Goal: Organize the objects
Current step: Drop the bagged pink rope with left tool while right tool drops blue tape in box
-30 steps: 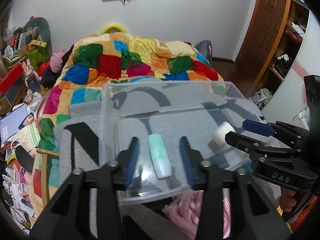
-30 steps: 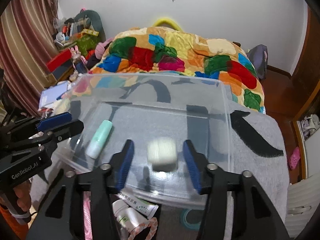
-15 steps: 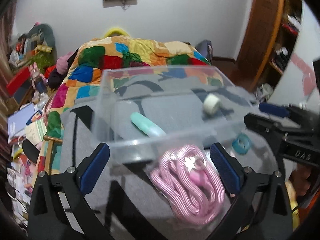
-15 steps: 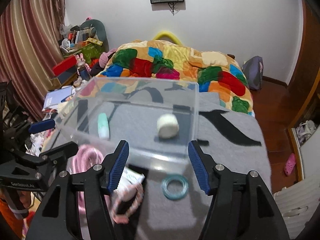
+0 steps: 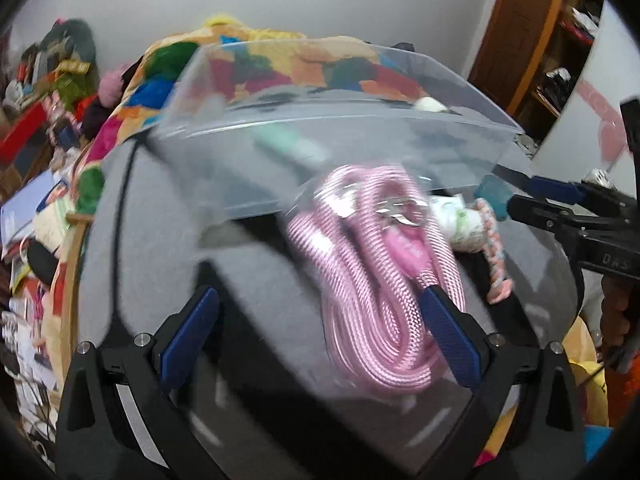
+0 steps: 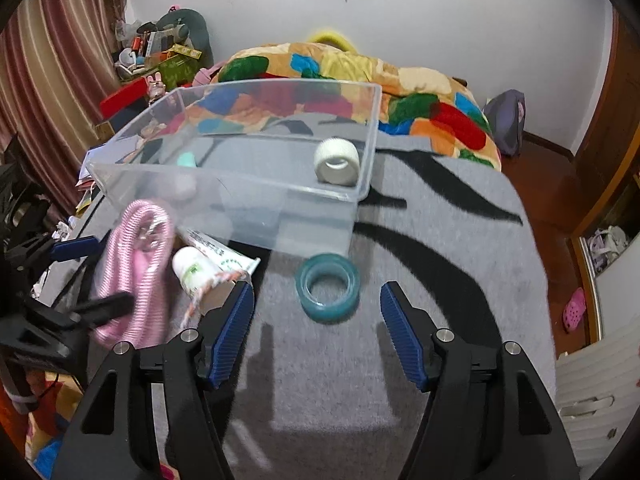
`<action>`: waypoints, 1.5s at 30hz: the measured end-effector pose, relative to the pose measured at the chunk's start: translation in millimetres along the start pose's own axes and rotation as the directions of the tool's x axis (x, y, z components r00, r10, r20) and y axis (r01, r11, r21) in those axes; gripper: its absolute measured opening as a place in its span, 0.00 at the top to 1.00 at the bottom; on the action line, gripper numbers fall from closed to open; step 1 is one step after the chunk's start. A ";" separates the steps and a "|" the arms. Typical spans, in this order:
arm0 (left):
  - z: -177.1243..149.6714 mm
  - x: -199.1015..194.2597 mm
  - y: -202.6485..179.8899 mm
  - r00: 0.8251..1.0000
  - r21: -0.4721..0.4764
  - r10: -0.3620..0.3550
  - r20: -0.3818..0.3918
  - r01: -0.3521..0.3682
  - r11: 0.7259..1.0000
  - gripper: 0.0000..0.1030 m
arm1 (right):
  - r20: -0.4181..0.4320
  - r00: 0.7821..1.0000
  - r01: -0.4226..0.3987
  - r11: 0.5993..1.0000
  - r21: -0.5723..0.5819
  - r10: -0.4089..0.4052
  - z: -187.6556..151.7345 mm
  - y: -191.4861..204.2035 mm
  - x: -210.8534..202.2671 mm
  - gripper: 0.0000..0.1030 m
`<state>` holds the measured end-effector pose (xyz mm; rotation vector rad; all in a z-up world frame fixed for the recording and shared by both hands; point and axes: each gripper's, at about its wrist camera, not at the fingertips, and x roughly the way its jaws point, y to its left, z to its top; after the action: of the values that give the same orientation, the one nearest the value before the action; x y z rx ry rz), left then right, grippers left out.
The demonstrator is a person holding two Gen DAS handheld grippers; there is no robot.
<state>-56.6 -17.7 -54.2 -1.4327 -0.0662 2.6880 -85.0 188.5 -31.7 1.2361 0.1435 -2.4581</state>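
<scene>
A clear plastic bin [image 6: 360,196] stands on the grey patterned cloth and holds a white tape roll [image 6: 336,159] and a mint-green tube [image 6: 186,159]. A coiled pink rope [image 5: 376,280] lies before the bin, next to a white tube and bottle [image 6: 196,268]. A teal tape ring [image 6: 327,286] lies just ahead of my open right gripper [image 6: 316,332]. My left gripper [image 5: 316,336] is open; its right finger is by the pink rope. The bin [image 5: 420,80] and mint tube [image 5: 296,148] are blurred in the left wrist view.
A bed with a colourful quilt [image 6: 400,92] lies behind the cloth-covered surface [image 6: 440,280]. Cluttered shelves and books [image 6: 152,60] stand at the left. A wooden door [image 5: 516,32] and floor are at the right.
Both grippers have pulled back from the bin and opened wide. The tape roll and mint tube stay inside the bin. The left gripper now faces the pink rope, the right faces the teal ring.
</scene>
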 end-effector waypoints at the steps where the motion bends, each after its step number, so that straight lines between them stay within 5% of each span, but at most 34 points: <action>1: -0.6 -2.0 5.0 1.000 -0.003 0.013 0.000 -0.013 1.000 0.01 | 0.000 1.000 0.008 1.000 0.005 -0.008 -0.8 -2.0 2.0 0.40; 11: 0.5 -6.7 -7.8 0.999 0.015 -0.051 -0.013 0.052 0.999 0.01 | -0.016 0.999 0.049 0.999 0.020 -0.048 5.4 -5.7 25.4 0.41; 17: 4.7 20.2 -28.9 1.000 0.040 -0.013 -0.028 0.014 0.999 0.02 | -0.026 1.000 0.012 0.999 0.046 -0.011 4.0 -8.8 32.4 0.62; 22: 0.6 17.6 -31.5 0.999 0.042 0.030 0.043 -0.032 0.999 0.32 | -0.011 1.000 0.015 0.999 0.046 -0.015 -1.9 -9.0 26.4 0.65; 26: -5.1 11.5 -28.5 0.998 0.023 0.015 0.065 -0.016 1.000 0.42 | 0.002 1.000 -0.010 0.998 0.070 0.010 -7.9 -10.8 16.5 0.65; 45: 11.6 -64.1 -13.0 0.974 -0.018 -0.062 0.219 0.068 0.998 0.47 | 0.194 0.979 -0.076 0.996 0.048 0.065 19.5 13.6 -56.3 0.65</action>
<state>-29.8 -11.3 6.2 -1.1148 -0.1609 2.7877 -64.1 187.3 25.7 0.9986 -0.0206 -2.5173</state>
